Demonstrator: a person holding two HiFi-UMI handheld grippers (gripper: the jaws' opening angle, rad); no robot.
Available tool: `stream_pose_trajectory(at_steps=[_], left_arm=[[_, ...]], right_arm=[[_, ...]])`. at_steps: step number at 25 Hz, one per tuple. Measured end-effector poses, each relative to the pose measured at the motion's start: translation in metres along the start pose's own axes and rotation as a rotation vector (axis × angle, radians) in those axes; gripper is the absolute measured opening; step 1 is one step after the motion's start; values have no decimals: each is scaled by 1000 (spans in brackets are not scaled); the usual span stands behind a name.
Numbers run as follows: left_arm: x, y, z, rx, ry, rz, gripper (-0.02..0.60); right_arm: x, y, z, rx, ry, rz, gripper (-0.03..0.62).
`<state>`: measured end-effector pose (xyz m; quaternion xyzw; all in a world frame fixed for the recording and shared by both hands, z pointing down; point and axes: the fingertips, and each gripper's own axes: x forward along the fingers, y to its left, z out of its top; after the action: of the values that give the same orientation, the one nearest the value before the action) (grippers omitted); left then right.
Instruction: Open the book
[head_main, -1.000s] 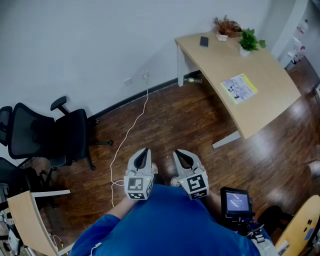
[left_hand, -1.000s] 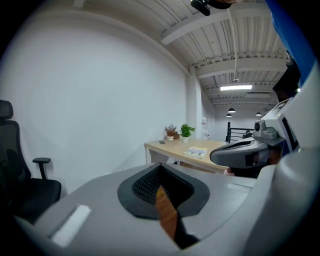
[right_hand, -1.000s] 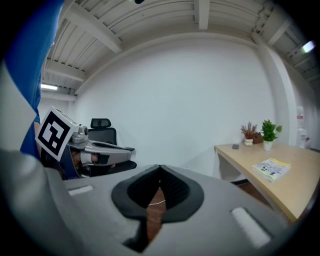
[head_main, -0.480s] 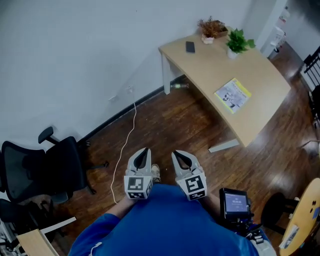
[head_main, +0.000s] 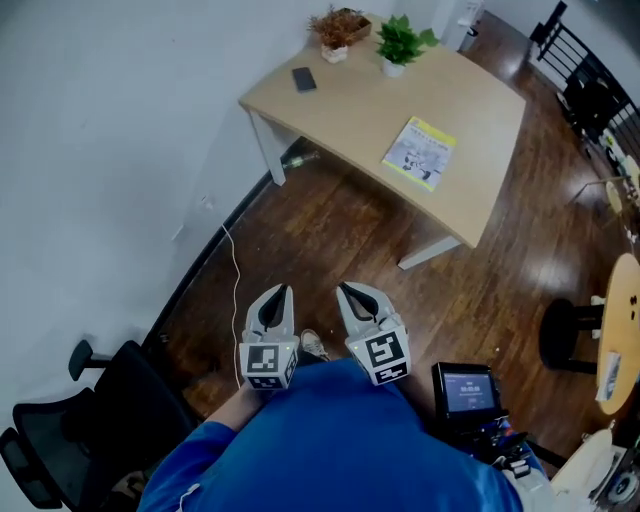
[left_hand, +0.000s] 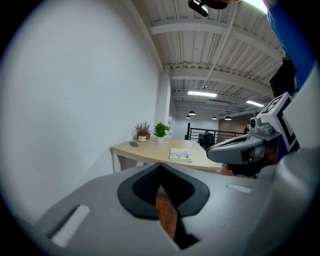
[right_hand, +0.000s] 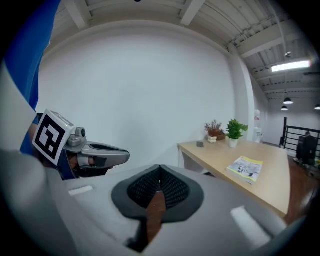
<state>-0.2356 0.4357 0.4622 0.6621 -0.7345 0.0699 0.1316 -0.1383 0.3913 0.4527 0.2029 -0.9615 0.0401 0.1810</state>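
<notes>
The table (head_main: 350, 105) now sits nearer the head view's middle than 1 second ago, so the approach seems begun. The book (head_main: 419, 152) lies closed by its long near edge, well apart from both grippers; its cover print is unreadable. The left gripper (head_main: 282, 293) and right gripper (head_main: 345, 291) have jaws pressed together, empty.

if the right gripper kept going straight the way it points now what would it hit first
Probably the white wall, just left of the near corner of the desk. Nothing nearer shows ahead of the right gripper, though depth is unclear.
</notes>
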Motion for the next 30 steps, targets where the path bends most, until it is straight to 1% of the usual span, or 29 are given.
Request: stream_pose_trajectory(at_steps=[3,7,12,21,27,30], left_arm=[[24,-9,2,-1,3,-63,6],[63,-38,5,37,6,-161,6],[113,-73,18,74,19,-219,6],[196,-133,47,143,25,-276,6],[242,-180,55,175,35,-298,6],[267,-202,57,182,52,-305,6]], right_arm=[[-2,-20,-2,10,3,-66,3],[-9,-59,-10,45,-8,-154,3],[-18,-116,-13,92,-30,-221,3],[-23,-216,-8,127,-80,-262,3],[-42,-274,-19,147,-89,-273,3],[-51,-305,-27,161,-94,-292,3]])
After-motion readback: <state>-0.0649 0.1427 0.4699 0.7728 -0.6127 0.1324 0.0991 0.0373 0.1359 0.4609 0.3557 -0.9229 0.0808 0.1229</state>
